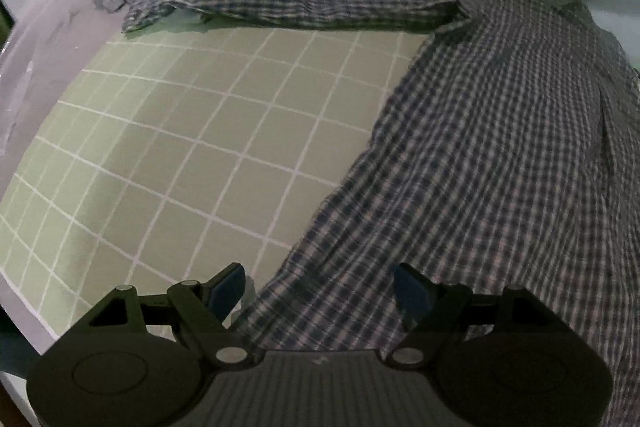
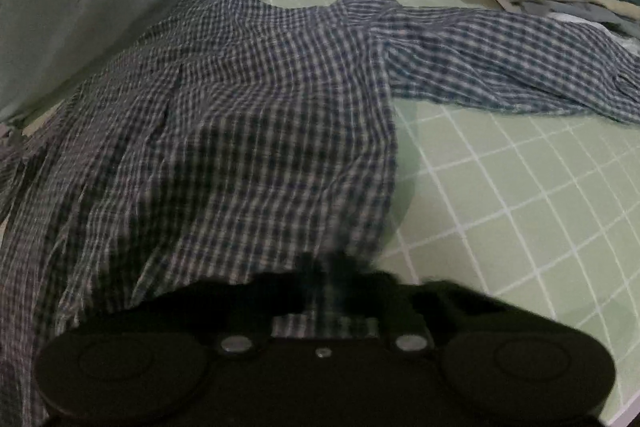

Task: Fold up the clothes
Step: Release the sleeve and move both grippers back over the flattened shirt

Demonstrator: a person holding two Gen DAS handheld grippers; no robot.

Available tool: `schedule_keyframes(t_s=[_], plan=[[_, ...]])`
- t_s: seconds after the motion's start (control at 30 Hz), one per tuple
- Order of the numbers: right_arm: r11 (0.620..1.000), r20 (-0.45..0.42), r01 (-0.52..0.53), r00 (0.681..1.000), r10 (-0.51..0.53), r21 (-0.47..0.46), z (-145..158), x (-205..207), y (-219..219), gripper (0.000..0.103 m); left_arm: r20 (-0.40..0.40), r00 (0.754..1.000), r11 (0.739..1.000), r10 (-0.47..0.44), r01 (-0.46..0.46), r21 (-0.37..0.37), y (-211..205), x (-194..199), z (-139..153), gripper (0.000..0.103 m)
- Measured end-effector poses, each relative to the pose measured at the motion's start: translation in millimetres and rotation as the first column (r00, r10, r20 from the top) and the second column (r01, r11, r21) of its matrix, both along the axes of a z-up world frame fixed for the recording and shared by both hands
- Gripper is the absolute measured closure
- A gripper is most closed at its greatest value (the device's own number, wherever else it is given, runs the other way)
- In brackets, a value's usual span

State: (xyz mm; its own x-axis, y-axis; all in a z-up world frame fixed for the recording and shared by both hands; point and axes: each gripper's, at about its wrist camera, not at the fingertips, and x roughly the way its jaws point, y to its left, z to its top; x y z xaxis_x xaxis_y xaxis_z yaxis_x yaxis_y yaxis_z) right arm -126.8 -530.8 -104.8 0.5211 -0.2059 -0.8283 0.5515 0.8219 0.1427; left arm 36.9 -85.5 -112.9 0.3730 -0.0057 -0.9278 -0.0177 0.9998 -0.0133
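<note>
Checked shirt [image 1: 500,155] spread flat on green grid mat [image 1: 192,147], one sleeve stretched sideways. Left gripper [image 1: 320,287]: jaws released, straddling shirt's hem edge. Right gripper [image 2: 336,275]: jaws clenched on shirt's hem fabric near its corner.
</note>
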Motion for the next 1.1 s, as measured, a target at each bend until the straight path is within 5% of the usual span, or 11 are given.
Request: schedule_keyframes(t_s=[0.13,0.37,0.5,0.67,0.73,0.8,0.87,1.1], plan=[[0.991,-0.023,-0.055,0.998,0.052,-0.122,9,7,-10,0.102,0.011,1.0,1.0,0.009,-0.009,-0.011,-5,-5,5,0.021],[0.984,0.068,0.093,0.994,-0.083,-0.153,27,-1,-80,0.097,0.073,0.996,0.998,0.056,-0.054,-0.023,-25,-28,24,0.021],[0.984,0.045,0.041,0.998,-0.033,-0.172,24,-11,-71,0.057,0.092,0.993,0.997,0.076,-0.074,-0.021,-40,-44,27,0.021],[0.981,-0.005,-0.049,0.999,0.049,-0.19,4,-28,-43,0.056,0.115,0.99,0.996,0.087,-0.087,-0.005,-51,-65,29,0.021],[0.976,-0.007,-0.054,0.999,0.054,-0.21,2,-36,-30,0.038,0.115,0.988,0.994,0.106,-0.107,0.002,-48,-71,31,0.021],[0.976,0.011,-0.063,0.998,0.067,-0.209,4,-40,-16,0.009,0.123,0.984,0.991,0.131,-0.132,0.0,-42,-75,35,0.02],[0.976,0.023,-0.111,0.993,0.117,-0.187,4,-38,-2,0.001,0.133,0.979,0.988,0.152,-0.153,-0.001,-35,-78,41,0.017],[0.949,-0.008,-0.265,0.964,0.267,-0.172,12,-12,57,0.0,0.211,0.955,0.977,0.209,-0.214,0.001,13,-62,76,0.014]])
